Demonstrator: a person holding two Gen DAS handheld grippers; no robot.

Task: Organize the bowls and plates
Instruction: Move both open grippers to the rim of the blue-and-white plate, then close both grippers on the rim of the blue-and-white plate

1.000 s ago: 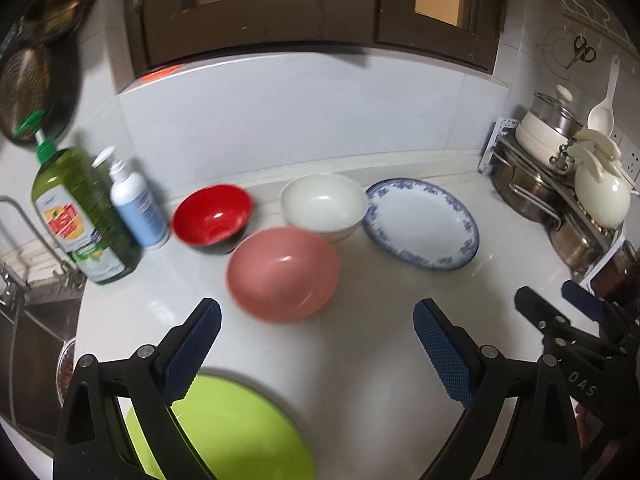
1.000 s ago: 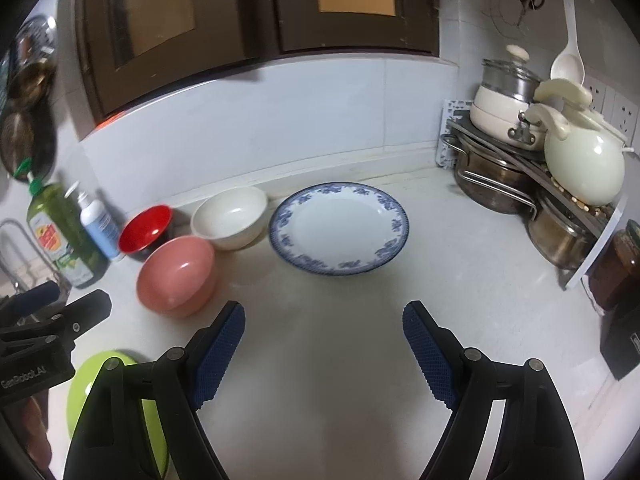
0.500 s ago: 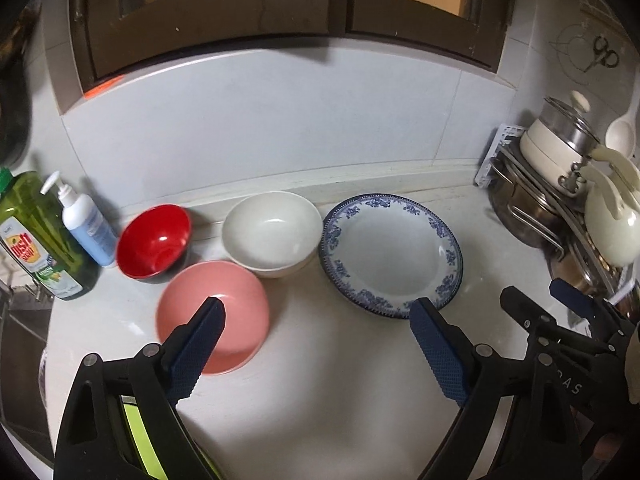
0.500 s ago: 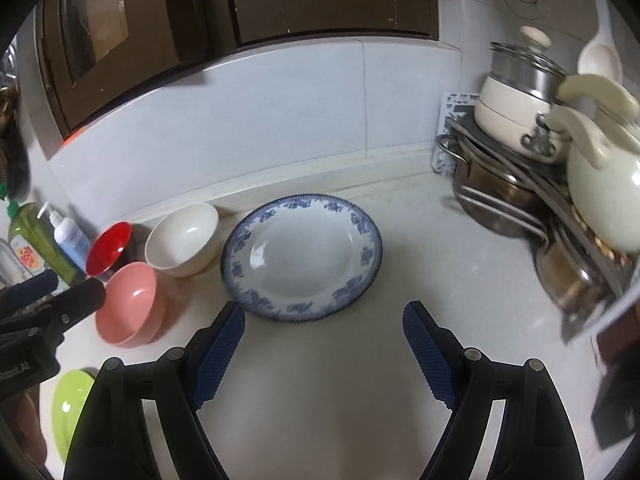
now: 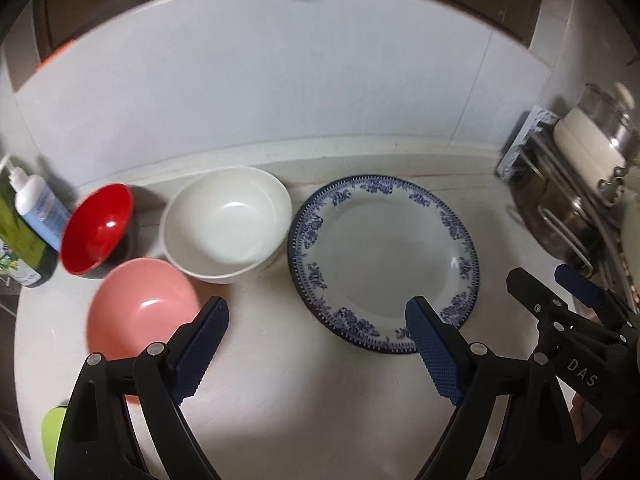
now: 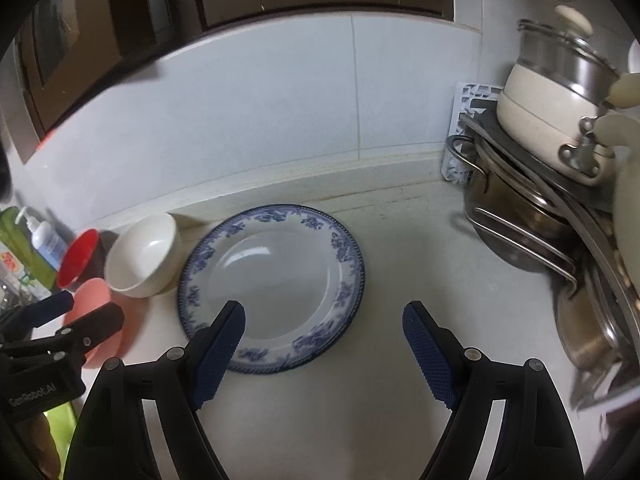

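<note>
A white plate with a blue flowered rim [image 5: 384, 264] [image 6: 272, 288] lies flat on the white counter. Left of it stands a white bowl [image 5: 228, 224] [image 6: 144, 256], then a red bowl [image 5: 96, 228] [image 6: 78, 256]. A pink bowl [image 5: 140, 312] [image 6: 94, 304] sits in front of those two. A sliver of a lime-green plate [image 5: 54, 436] shows at the bottom left. My left gripper [image 5: 316, 312] hovers over the plate's near-left rim; its jaws are closing and grip nothing. My right gripper [image 6: 324, 312] hangs open over the plate's near-right rim and holds nothing.
A green soap bottle [image 5: 16, 240] and a white pump bottle [image 5: 38, 208] stand at the far left. A rack of steel pots [image 6: 520, 216] with a cream pot [image 6: 552, 120] on top fills the right side. The tiled wall [image 6: 280, 120] rises behind the dishes.
Both grippers have moved right and forward towards the blue-rimmed plate, which now looks larger. The green plate has slipped almost out of the left wrist view. The left jaws stand slightly narrower.
</note>
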